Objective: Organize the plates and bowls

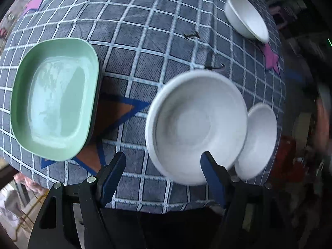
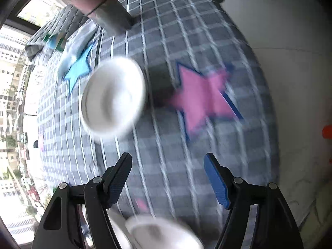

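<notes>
Table has a grey checked cloth [image 1: 145, 47] with star patches. 3 white bowls and a green plate on it.

Left gripper [image 1: 164, 161]: jaws spread wide, holding nothing, hovering at the near table edge. Big white bowl [image 1: 197, 124] sits right ahead of it, upright, rim just past the right finger. Small white bowl [image 1: 259, 141] is tucked against its right side, rims look touching or overlapping, cannot tell which. Far white bowl [image 1: 247, 18] sits well apart near the back-right edge. Green plate [image 1: 56, 97] to the left looks like a stack, a darker rim shows under it.

Right gripper [image 2: 168, 161]: jaws wide open too, empty. View is motion-blurred. A white bowl [image 2: 113, 98] lies ahead and left of it, beside a pink star [image 2: 203, 99]. Another white dish [image 2: 161, 234] shows between the fingers at the bottom edge, too blurred to say which one.

Handling, my guess: bowls look like thin light plastic or melamine, stiff, smooth, so slippery. Best hold is a pinch across the rim wall, 1 finger inside, 1 outside. Light bowl may skid on the cloth if nudged. Plate is shallow with a low rim, so grab the raised edge at a side, not a rounded corner.
</notes>
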`<state>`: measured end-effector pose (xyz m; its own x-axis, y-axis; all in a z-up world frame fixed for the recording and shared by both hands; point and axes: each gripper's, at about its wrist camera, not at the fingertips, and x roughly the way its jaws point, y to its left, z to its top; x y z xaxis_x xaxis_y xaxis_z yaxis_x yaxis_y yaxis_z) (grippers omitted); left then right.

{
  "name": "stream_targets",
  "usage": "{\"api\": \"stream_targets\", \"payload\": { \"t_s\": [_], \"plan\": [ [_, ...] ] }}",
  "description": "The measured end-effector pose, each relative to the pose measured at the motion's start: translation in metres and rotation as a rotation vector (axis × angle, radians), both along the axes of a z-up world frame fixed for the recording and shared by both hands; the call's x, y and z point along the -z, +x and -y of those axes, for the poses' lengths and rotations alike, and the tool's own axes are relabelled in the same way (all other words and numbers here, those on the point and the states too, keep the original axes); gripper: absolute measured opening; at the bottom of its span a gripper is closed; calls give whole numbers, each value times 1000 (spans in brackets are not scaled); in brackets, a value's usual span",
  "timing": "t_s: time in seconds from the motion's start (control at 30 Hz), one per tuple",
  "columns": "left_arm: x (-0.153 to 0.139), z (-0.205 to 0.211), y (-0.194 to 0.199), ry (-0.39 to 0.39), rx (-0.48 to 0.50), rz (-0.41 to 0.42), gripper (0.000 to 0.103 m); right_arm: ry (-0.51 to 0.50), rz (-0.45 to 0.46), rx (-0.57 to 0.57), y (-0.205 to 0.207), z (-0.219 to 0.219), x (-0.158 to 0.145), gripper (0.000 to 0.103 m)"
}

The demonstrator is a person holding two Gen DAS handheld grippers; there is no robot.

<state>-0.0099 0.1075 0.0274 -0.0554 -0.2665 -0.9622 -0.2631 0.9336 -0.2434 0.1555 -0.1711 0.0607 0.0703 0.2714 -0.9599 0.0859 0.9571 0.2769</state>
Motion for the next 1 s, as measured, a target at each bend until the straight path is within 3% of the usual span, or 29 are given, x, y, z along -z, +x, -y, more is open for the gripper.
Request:
{"api": "stream_targets", "payload": {
  "t_s": [0.1,0.23,0.3,0.33,0.37,0.5,0.63,0.7,0.73,0.8,0.83,0.87,1.0],
  "plan": [
    [-6,9,-10,-4,46,21,78,-2,-9,27,36,-24,14,74],
    [-11,7,-16,-8,32,29,78,-51,-57,21,55,-42,42,74],
    [-17,-6,-18,-8,17,32,78,-85,-70,5,62,-55,60,67],
    [-17,-10,-20,-14,5,33,78,-65,-58,-33,61,-61,61,35],
    [-17,-13,-21,-16,-6,32,78,-46,-84,-82,60,-69,64,21],
    [-13,-19,-20,-30,-35,25,78,-16,-150,-207,32,-84,67,17],
    [-11,-13,-9,-36,-20,37,78,53,-253,-285,-25,-84,73,17],
    [-9,-8,-4,-41,-10,40,78,29,-277,-327,-49,-81,76,17],
    [-7,-5,0,-39,-4,40,78,14,-274,-337,-58,-77,77,19],
    [-6,-4,3,-35,2,38,78,8,-256,-331,-65,-68,76,44],
    [-6,-4,4,-35,3,35,78,1,-235,-311,-68,-58,71,76],
    [-5,-2,5,-35,5,32,78,-1,-204,-292,-69,-51,63,88],
    [0,0,3,-5,25,5,79,35,-115,-220,-78,-24,32,88]
  ]
}}
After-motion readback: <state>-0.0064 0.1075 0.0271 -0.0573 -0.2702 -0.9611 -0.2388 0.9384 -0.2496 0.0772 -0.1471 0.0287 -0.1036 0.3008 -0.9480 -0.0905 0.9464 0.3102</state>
